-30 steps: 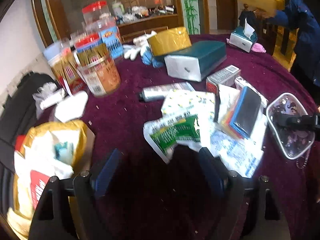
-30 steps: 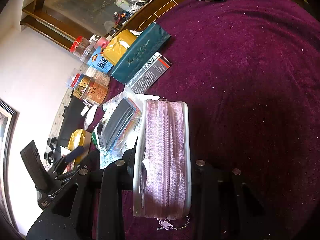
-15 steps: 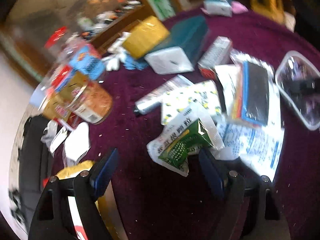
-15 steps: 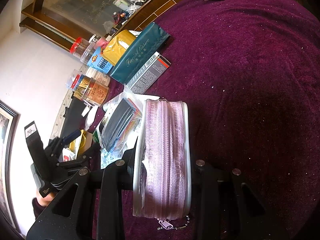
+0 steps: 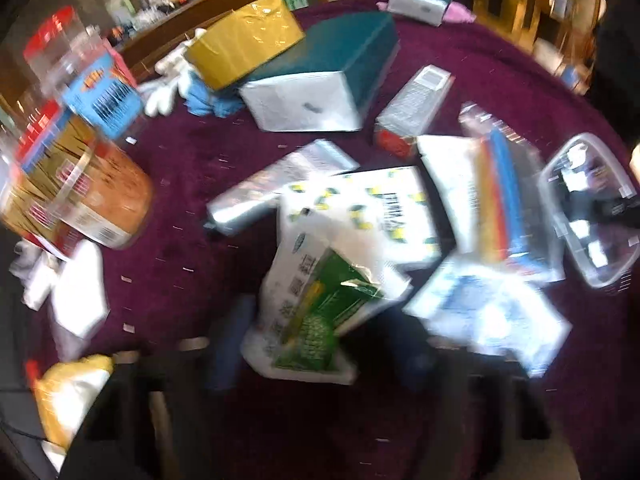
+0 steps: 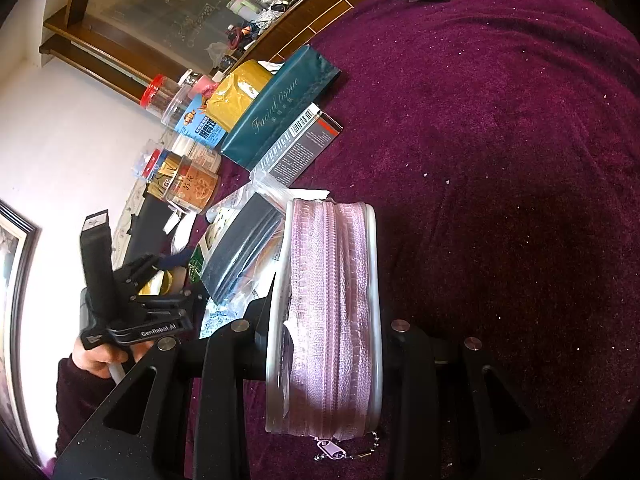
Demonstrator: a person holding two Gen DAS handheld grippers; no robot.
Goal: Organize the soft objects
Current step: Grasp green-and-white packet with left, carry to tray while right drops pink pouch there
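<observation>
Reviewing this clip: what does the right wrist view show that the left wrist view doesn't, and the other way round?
Only the right wrist view: the pink zipper of the clear pouch, the right gripper shut on it, and the person's hand carrying the left gripper.
Only the left wrist view: the green-and-white packet between the left gripper's closing jaws.
Both: the teal facial tissue pack, yellow package, purple tablecloth.

Gold script reading "Facial tissue" is showing on the long dark-teal soft tissue pack (image 6: 276, 116). White lettering reading "GenRobot AI" is standing on the black left gripper (image 6: 158, 330). Other printing is staying too blurred to read.
</observation>
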